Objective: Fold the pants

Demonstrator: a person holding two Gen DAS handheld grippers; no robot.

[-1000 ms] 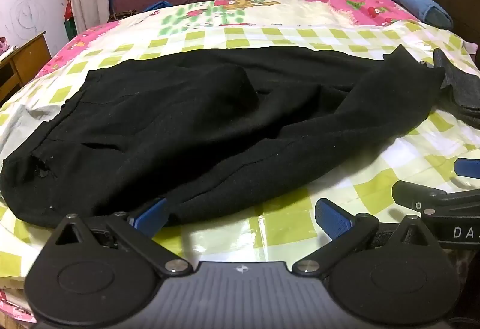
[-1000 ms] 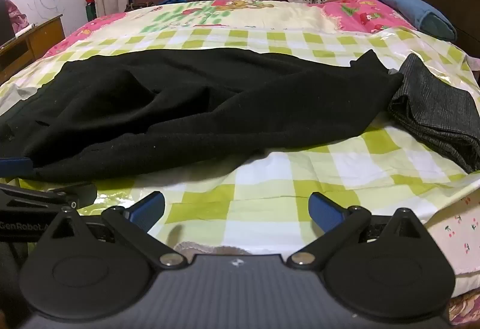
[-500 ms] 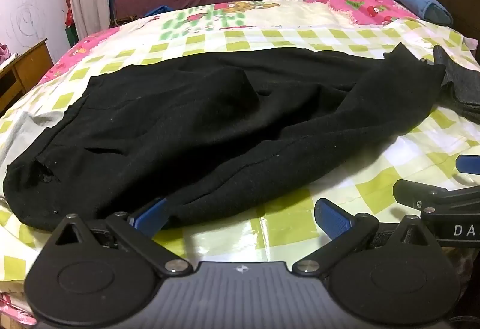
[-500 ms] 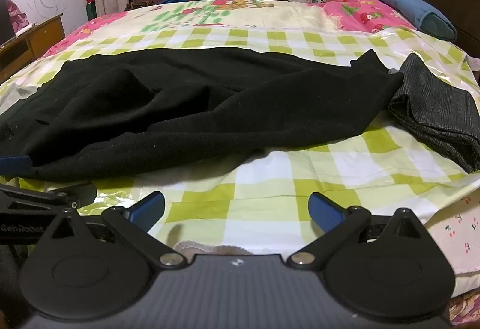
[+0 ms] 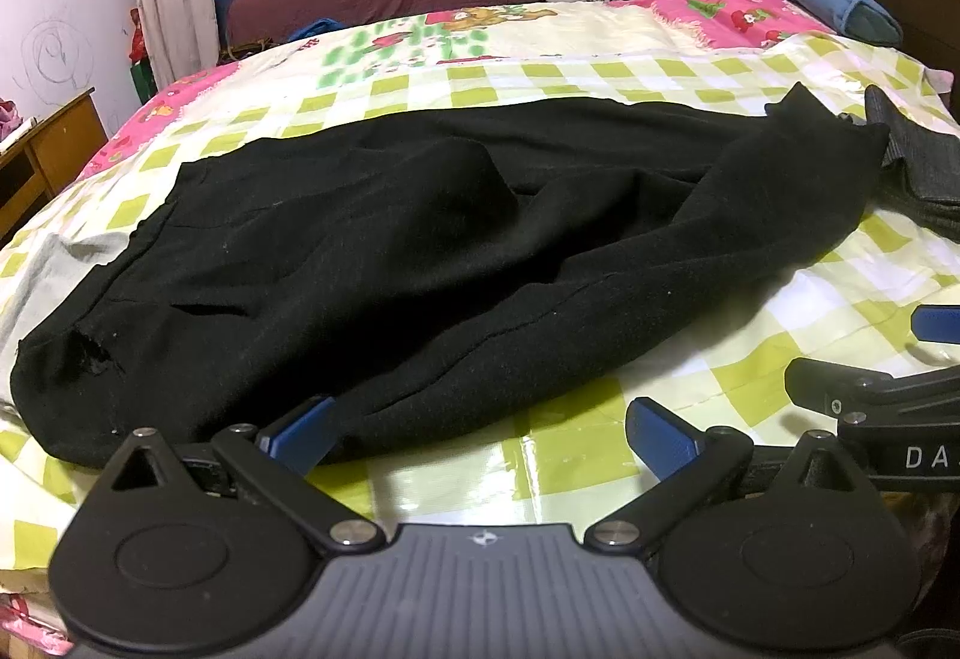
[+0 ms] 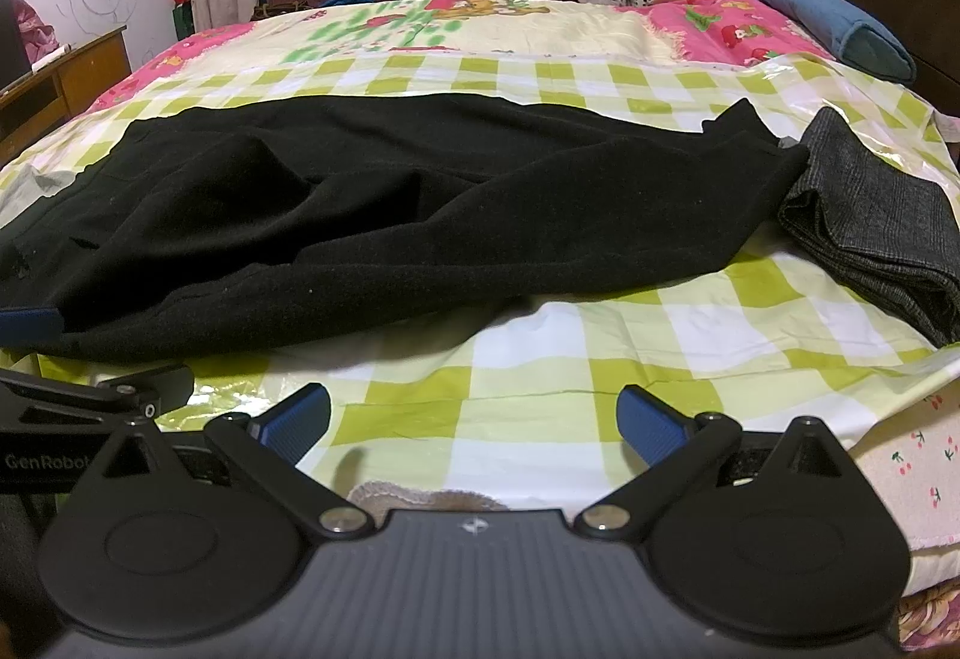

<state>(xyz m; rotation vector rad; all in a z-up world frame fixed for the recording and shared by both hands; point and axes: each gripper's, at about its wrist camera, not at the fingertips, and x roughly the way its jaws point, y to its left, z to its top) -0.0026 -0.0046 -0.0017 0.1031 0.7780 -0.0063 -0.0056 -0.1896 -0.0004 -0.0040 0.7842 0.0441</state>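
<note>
From the left wrist, the left claw (image 5: 480, 428) is spread wide at the near edge of the bed (image 5: 540, 77). Its left finger (image 5: 300, 428) touches the hem of the black pants (image 5: 420, 263), which lie rumpled across the checked sheet. The right claw (image 5: 900, 359) is cut off at the frame's right edge.

From the right wrist, the right claw (image 6: 474, 419) is spread over bare sheet, near the pants (image 6: 390, 215). Folded grey trousers (image 6: 876, 221) lie just beside the pant leg ends.
</note>
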